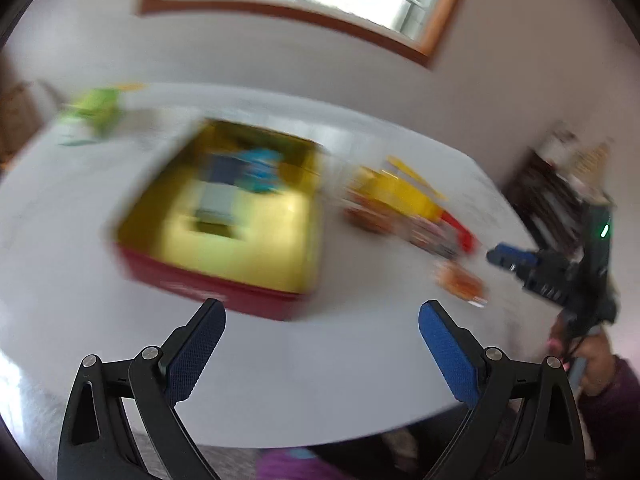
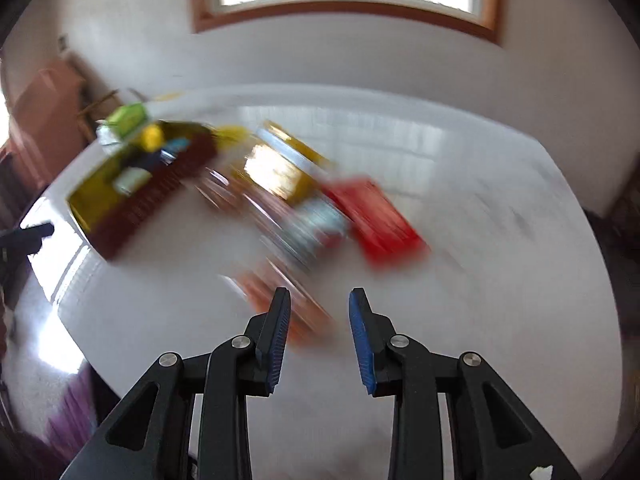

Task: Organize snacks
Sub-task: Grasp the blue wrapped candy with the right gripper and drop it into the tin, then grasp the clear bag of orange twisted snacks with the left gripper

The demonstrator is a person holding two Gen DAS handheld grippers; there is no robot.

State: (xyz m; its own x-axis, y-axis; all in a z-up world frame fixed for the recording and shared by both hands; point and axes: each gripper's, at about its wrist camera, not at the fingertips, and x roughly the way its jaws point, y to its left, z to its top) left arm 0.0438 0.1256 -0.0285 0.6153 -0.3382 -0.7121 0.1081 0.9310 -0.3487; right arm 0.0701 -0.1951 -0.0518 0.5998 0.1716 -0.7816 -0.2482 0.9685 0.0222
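Note:
Both views are motion-blurred. A red tin with a gold inside (image 1: pixel 224 236) stands on the white table and holds a few snack packs; it also shows in the right wrist view (image 2: pixel 132 196). A pile of loose snack packs (image 1: pixel 404 208), yellow and red, lies to its right, also seen in the right wrist view (image 2: pixel 304 204). A small orange pack (image 1: pixel 460 280) lies apart, just ahead of my right gripper (image 2: pixel 316 300). My left gripper (image 1: pixel 320 316) is open and empty over the table's near edge. My right gripper is open and empty.
A green pack (image 1: pixel 94 110) lies at the table's far left edge. The right gripper's body (image 1: pixel 560 268) shows at the right of the left wrist view. A dark shelf (image 1: pixel 560 188) stands by the wall. A window is behind the table.

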